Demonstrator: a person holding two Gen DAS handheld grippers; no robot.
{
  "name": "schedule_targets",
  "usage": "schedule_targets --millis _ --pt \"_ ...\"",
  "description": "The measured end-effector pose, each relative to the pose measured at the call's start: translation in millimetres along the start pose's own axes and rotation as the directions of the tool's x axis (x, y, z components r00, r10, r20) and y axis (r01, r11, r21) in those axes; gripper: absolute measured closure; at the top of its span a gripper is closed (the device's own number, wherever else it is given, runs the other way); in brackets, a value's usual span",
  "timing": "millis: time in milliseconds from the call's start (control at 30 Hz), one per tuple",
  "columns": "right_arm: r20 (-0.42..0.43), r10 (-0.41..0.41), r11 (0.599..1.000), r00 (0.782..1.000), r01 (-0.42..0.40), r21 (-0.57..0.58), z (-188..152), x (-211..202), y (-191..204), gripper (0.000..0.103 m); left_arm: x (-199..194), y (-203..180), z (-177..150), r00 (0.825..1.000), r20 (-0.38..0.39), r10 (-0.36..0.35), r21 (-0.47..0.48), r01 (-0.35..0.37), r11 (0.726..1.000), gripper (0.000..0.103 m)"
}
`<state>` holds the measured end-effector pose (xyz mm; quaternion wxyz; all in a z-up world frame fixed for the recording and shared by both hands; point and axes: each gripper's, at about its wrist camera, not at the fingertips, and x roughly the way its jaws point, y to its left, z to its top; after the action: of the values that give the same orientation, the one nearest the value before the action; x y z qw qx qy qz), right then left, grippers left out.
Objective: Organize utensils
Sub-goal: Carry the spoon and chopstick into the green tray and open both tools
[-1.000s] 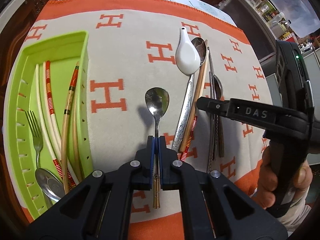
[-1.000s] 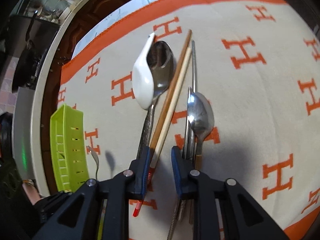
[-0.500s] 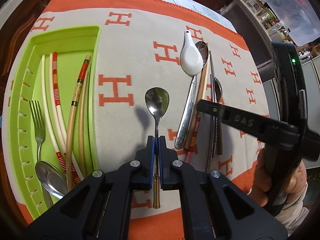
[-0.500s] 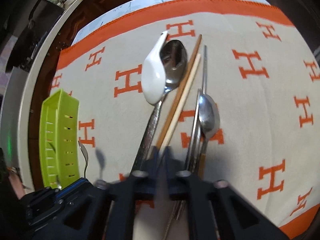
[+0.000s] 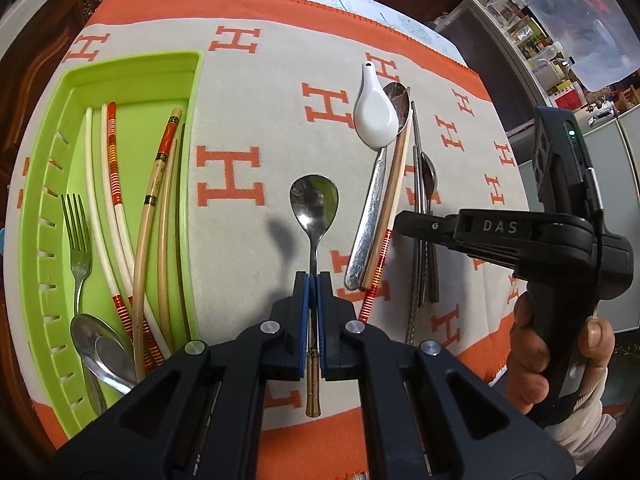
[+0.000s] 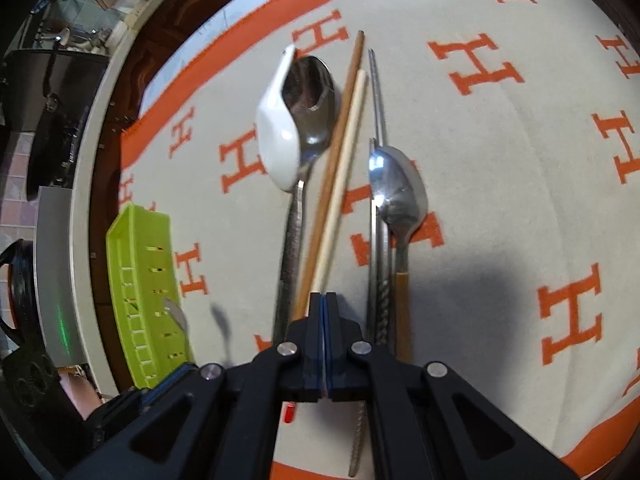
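My left gripper (image 5: 313, 280) is shut on the bamboo-style handle of a metal spoon (image 5: 314, 204), held above the cloth just right of the green tray (image 5: 120, 76). The tray holds several chopsticks (image 5: 112, 168), a fork (image 5: 78, 236) and a spoon (image 5: 100, 348). My right gripper (image 6: 324, 300) is shut, with nothing visible between its pads. It hovers over the near end of a wooden and a cream chopstick (image 6: 340, 152). Beside them lie a white ceramic spoon (image 6: 276, 132), a large metal spoon (image 6: 312, 100), metal chopsticks and a small spoon (image 6: 400, 188).
An orange and cream cloth with H letters (image 5: 232, 184) covers the round table. A hand (image 5: 532, 348) holds the right gripper (image 5: 400, 225) at the right in the left wrist view. The green tray (image 6: 136, 240) sits near the table's left edge in the right wrist view.
The right gripper's jaws went from open around the chopstick ends to shut. The left gripper, still holding the spoon, shifted a little toward the tray.
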<state>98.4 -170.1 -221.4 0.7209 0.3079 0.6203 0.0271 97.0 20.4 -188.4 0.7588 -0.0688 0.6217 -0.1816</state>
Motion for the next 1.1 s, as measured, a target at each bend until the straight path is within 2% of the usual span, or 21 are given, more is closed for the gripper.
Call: schedule_targets --millis 100,167,267,400,533,733,800,900,967,1100 --pt "0.013 -0.023 0.999 1.0 0.023 -0.032 0 -3 7 0.102 0 1 -1 1.0 -0.001 -0.001 -0.001 0.001 1.0 0.101" --pt "0.009 -0.073 0.997 0.997 0.073 -0.039 1 1 12 0.102 0 1 -1 1.0 -0.002 -0.002 -0.002 0.002 1.0 0.101" --pt "0.008 -0.086 0.995 0.996 0.086 -0.056 1 4 19 0.102 -1 1 -2 1.0 0.001 -0.006 -0.001 0.006 1.0 0.101" --pt "-0.014 -0.137 0.989 0.991 0.136 -0.061 5 11 27 0.095 -1 2 -2 1.0 0.001 -0.01 -0.004 0.01 1.0 0.101" --pt "-0.019 -0.212 0.975 0.977 0.21 -0.068 9 16 39 0.094 -2 2 -2 1.0 0.001 -0.017 -0.006 0.017 1.0 0.101" --pt "0.037 -0.33 0.927 0.943 0.331 -0.176 6 23 61 0.092 -4 2 -3 1.0 0.004 -0.02 -0.007 0.02 1.0 0.101" --pt "0.056 -0.343 0.916 0.938 0.347 -0.199 4 23 65 0.092 -6 1 -4 1.0 0.009 -0.021 -0.002 0.021 1.0 0.101" --pt "0.052 -0.293 0.938 0.955 0.298 -0.178 3 19 55 0.094 -12 0 -6 1.0 0.016 -0.023 0.008 0.023 1.0 0.101" --pt "0.015 -0.214 0.971 0.977 0.214 -0.11 4 12 37 0.096 -17 -2 -9 0.999 0.025 -0.026 0.016 0.026 1.0 0.101" --pt "-0.026 -0.082 0.997 0.996 0.082 -0.01 -6 -5 2 0.098 -27 -3 -11 0.999 0.039 -0.036 0.025 0.035 0.999 0.101"
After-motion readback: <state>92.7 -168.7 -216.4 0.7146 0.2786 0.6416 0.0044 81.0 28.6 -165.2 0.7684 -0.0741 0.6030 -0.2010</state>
